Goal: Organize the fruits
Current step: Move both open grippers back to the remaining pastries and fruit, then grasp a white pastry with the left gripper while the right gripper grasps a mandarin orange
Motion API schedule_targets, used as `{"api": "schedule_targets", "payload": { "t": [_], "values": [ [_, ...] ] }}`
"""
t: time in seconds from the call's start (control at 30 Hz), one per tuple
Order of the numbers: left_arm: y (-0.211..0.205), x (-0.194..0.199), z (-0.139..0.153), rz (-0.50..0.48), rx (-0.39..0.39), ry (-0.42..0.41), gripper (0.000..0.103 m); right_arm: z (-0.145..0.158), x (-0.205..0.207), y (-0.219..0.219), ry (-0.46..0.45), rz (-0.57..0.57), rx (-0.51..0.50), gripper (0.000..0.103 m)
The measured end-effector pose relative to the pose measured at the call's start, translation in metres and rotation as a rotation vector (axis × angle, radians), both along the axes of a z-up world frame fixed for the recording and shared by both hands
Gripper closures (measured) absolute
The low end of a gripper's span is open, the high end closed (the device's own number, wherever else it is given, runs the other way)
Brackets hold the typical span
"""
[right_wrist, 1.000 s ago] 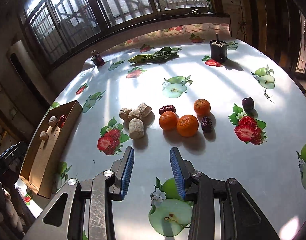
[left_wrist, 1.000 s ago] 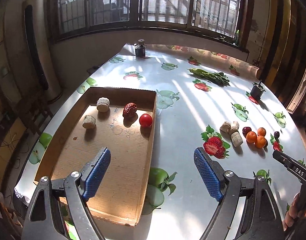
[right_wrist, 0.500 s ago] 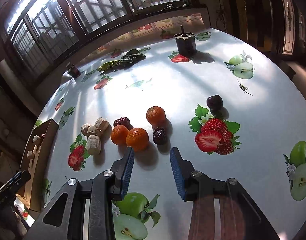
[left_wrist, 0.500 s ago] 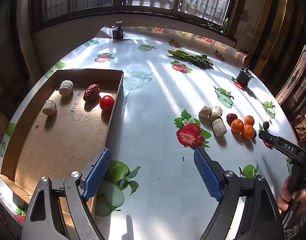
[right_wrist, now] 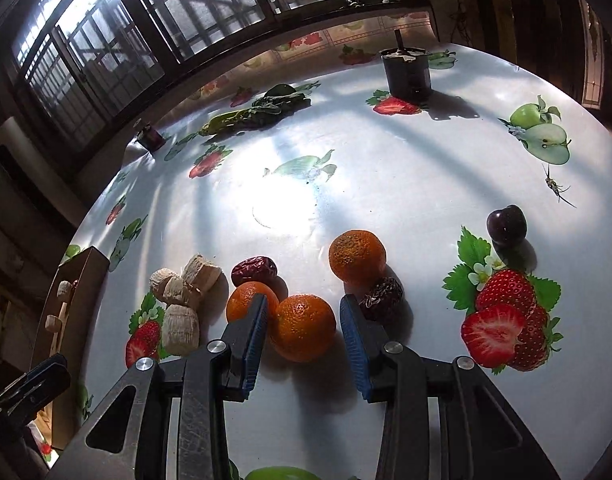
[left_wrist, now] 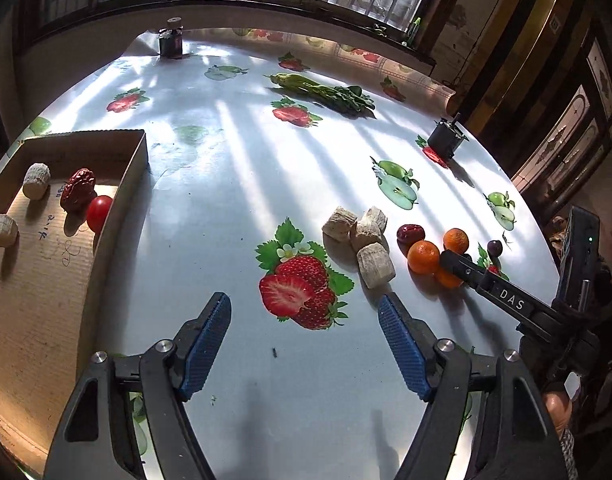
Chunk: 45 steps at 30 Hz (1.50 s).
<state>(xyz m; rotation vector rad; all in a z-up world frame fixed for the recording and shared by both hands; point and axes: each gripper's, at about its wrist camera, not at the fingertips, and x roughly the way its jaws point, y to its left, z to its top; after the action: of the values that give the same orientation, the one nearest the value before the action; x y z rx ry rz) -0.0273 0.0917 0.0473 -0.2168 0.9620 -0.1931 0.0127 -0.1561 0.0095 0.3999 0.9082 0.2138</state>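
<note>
Nearest orange (right_wrist: pixel 303 328) was bracketed by the right gripper (right_wrist: pixel 301 334), brought down since a second earlier, narrowly open, pads not yet pressing. Left gripper (left_wrist: pixel 303 346), jaws just narrowed, held nothing. Pickup was judged imminent.

Tablecloth (left_wrist: pixel 233 184): glossy white, showing printed red strawberries and green apples. Mandarins, three, around the twelve o'clock end of the right gripper (right_wrist: pixel 301 336): glowing orange, nearest one (right_wrist: pixel 303 332) pebbled. Dates (right_wrist: pixel 253 271): wrinkled dark red. Plum (right_wrist: pixel 506 226): shining deep purple. Beige ridged chunks (left_wrist: pixel 376 265). Cardboard box (left_wrist: pixel 37 280) at nine o'clock: plain brown, holding a red tomato (left_wrist: pixel 99 213). Gripper pads (left_wrist: pixel 203 346): showing ribbed blue on black arms.
</note>
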Motion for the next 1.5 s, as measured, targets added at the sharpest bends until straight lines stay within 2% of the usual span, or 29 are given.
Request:
{"api": "schedule_targets", "payload": {
  "t": [0.07, 0.3, 0.37, 0.5, 0.57, 0.8, 0.93, 1.17, 1.37, 1.5],
  "values": [
    [-0.011, 0.009, -0.005, -0.02, -0.009, 0.016, 0.032, 0.0, -0.003, 0.0, -0.002, 0.004, 0.015, 0.069],
    [-0.043, 0.046, -0.025, -0.062, -0.022, 0.045, 0.035, -0.001, -0.011, -0.006, -0.004, 0.008, 0.056, 0.069],
    [-0.049, 0.055, -0.031, -0.073, -0.021, 0.051, 0.049, -0.002, -0.011, -0.006, -0.002, 0.012, 0.061, 0.069],
    [-0.056, 0.061, -0.037, -0.089, -0.028, 0.043, 0.062, -0.003, -0.01, -0.005, 0.004, 0.018, 0.072, 0.068],
    [-0.059, 0.059, -0.038, -0.113, -0.028, 0.031, 0.075, -0.004, -0.009, -0.003, 0.013, 0.027, 0.069, 0.067],
    [-0.057, 0.048, -0.035, -0.121, 0.002, 0.014, 0.075, -0.003, -0.01, 0.0, -0.001, 0.028, 0.034, 0.068],
    [-0.045, 0.034, -0.025, -0.103, -0.003, -0.014, 0.075, 0.0, -0.012, 0.001, -0.017, 0.014, -0.001, 0.069],
    [-0.006, -0.007, 0.004, -0.041, -0.019, -0.102, 0.075, 0.0, -0.013, -0.006, -0.032, -0.023, -0.001, 0.069],
    [0.061, -0.039, 0.022, 0.059, -0.015, -0.131, 0.074, 0.008, -0.021, -0.001, -0.033, -0.028, -0.053, 0.069],
    [0.116, -0.048, 0.032, 0.137, 0.001, -0.139, 0.074, 0.037, -0.035, 0.018, -0.029, 0.048, -0.001, 0.068]
  ]
}}
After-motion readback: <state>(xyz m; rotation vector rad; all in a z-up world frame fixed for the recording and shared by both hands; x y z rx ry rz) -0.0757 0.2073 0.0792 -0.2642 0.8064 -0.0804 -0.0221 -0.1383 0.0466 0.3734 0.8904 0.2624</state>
